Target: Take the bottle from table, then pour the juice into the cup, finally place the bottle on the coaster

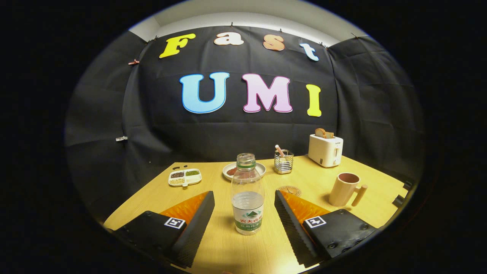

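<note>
In the gripper view, the gripper [244, 205] is opened wide and nothing is held. The uncapped bottle [247, 198] is seen upright on the table [315, 182], between the fingers but untouched. It should be closed on squarely, at the label, without tilting.

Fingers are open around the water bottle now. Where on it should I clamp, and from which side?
Grip the water bottle on its straight lower body, about at the label band, coming straight forward as the gripper already points. It stands upright and uncapped between the open fingers, touching neither, so a level side pinch should keep it from tipping. The upper body tapers toward the neck, so a higher grip could slip.
</note>
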